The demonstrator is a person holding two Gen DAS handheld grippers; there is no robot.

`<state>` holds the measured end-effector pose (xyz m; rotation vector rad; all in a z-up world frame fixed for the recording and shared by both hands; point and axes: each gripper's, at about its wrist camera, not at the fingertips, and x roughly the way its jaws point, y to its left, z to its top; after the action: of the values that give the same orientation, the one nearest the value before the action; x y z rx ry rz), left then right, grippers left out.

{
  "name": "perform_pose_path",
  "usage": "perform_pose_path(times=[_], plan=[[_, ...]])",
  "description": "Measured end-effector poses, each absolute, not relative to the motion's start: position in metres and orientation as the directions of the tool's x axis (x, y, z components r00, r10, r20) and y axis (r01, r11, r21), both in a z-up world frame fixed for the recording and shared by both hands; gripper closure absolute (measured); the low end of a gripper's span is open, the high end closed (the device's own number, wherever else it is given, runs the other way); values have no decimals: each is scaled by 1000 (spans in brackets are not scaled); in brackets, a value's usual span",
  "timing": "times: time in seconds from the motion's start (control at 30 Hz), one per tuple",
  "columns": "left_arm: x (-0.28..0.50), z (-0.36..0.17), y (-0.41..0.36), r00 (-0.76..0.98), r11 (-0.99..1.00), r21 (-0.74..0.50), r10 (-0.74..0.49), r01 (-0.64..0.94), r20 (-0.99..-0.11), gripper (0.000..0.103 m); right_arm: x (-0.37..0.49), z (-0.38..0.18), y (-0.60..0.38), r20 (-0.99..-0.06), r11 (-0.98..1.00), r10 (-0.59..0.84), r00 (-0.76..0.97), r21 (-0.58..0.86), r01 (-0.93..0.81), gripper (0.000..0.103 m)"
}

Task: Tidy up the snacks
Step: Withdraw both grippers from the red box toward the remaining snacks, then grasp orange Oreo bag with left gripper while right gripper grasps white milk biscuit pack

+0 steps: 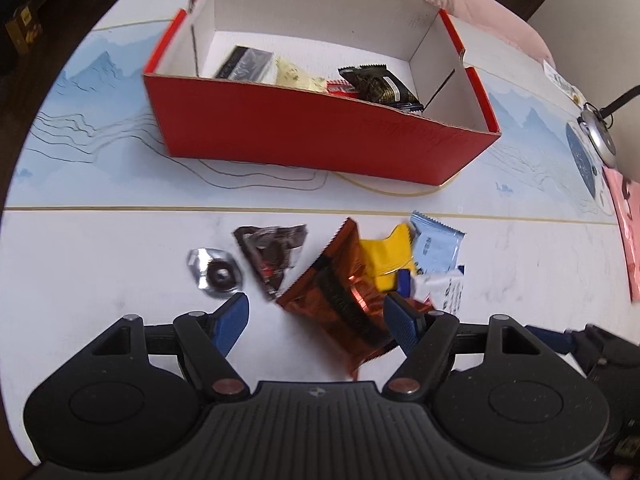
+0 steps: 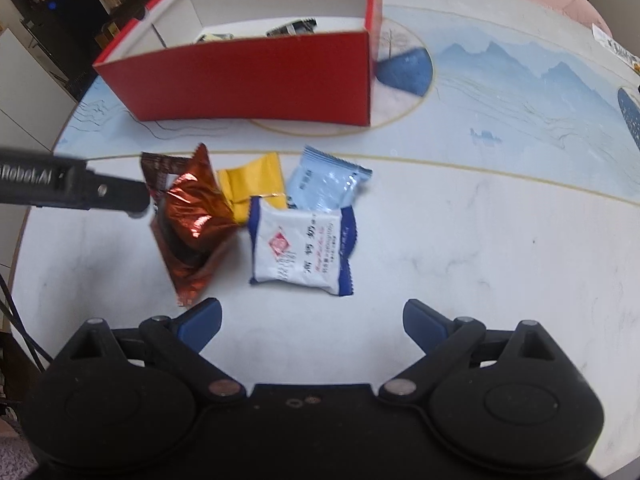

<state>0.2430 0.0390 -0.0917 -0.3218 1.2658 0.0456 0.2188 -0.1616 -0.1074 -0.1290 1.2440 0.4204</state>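
Your left claw (image 1: 316,312): jaws spread, released, copper foil packet (image 1: 340,300) lying between the pads, not pinched. Your right claw (image 2: 312,320): jaws wide, released, nothing between them, poised over bare desk (image 2: 480,260) just short of white-and-blue packet (image 2: 300,252). Loose snacks on desk near you: yellow packet (image 2: 252,184), pale blue packet (image 2: 324,184), dark wrapper (image 1: 272,252), silver foil piece (image 1: 214,272). Red box (image 1: 312,140) beyond them, several snacks already inside.
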Motion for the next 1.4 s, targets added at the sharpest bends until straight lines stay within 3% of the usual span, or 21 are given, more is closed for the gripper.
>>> perform_pose_path(times=[0.8,1.3,1.4], plan=[[281,-157,27,137,888,-236,-197,-394,-971,31,256,-149,-117,-957,889,164,238,39,-456,6],[268,-153,37,165,880,-284,-237,-380,-957,62,241,-152,-104,-950,877,151,273,1,-481,15],[260,-149,41,178,880,-285,-232,-379,-956,67,238,-151,-102,-946,876,157,284,1,-482,21]])
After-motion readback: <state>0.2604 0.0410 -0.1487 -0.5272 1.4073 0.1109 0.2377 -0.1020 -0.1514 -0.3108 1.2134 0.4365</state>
